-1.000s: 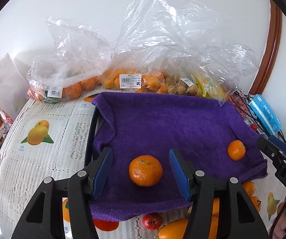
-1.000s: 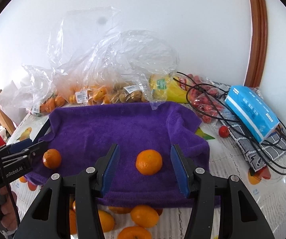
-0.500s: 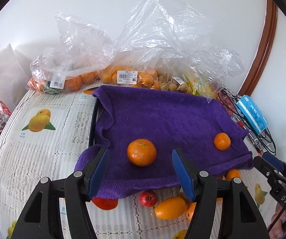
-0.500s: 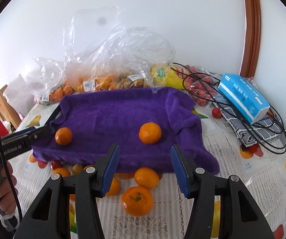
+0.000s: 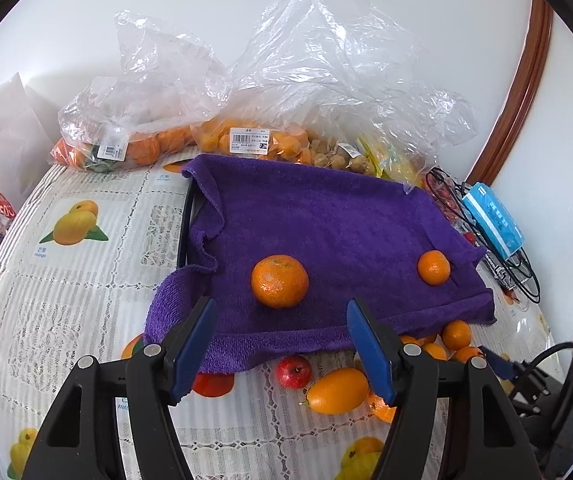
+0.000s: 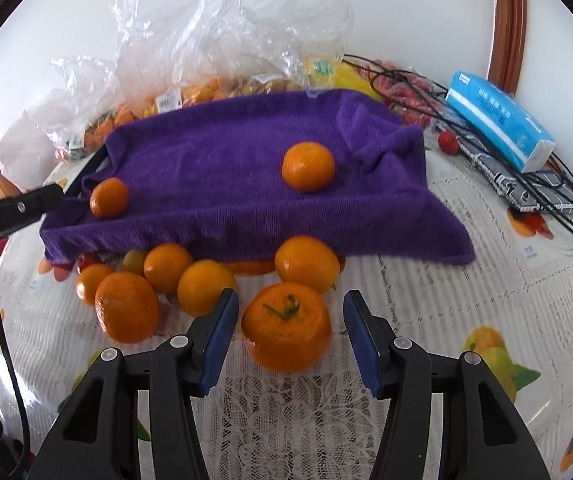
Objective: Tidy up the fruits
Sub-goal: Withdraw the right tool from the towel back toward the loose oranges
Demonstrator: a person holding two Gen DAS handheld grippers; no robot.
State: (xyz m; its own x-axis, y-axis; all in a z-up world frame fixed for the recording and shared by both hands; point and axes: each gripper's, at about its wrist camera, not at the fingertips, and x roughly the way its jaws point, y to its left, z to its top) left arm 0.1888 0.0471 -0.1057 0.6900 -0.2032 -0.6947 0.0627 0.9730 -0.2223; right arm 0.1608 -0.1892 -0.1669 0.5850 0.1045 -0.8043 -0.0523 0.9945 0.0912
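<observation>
- Stemmed mandarin [image 6: 286, 326] on the tablecloth [image 6: 466, 280], just off the near hem of the purple towel [image 6: 246, 176] — it sits between the right gripper [image 6: 291, 336] pads, a gap showing on both sides, so not gripped yet.
- Right claw: parted, straddling that fruit, nothing pressed.
- Loose pile of mandarins [image 6: 166, 280] along the same hem, to the left of the stemmed one; one more mandarin [image 6: 306, 266] right behind it, close enough to touch or nearly so.
- Two mandarins already on the towel: the larger one [image 5: 279, 281] near its front left, the smaller one [image 5: 433, 267] near its front right.
- Left gripper [image 5: 281, 342]: jaws opening, nothing between them; the larger one lies just beyond the tips, on the towel.
- Small red apple [image 5: 293, 372] and an oval orange fruit [image 5: 337, 389] off the towel's hem, below the left claw.
- Reading: step in hand is the pick of the next mandarin from the pile.
- Next move likely calls for closing squarely on the stemmed fruit, gently — round skin may roll — then a lift clear of its neighbour and onto the towel.
</observation>
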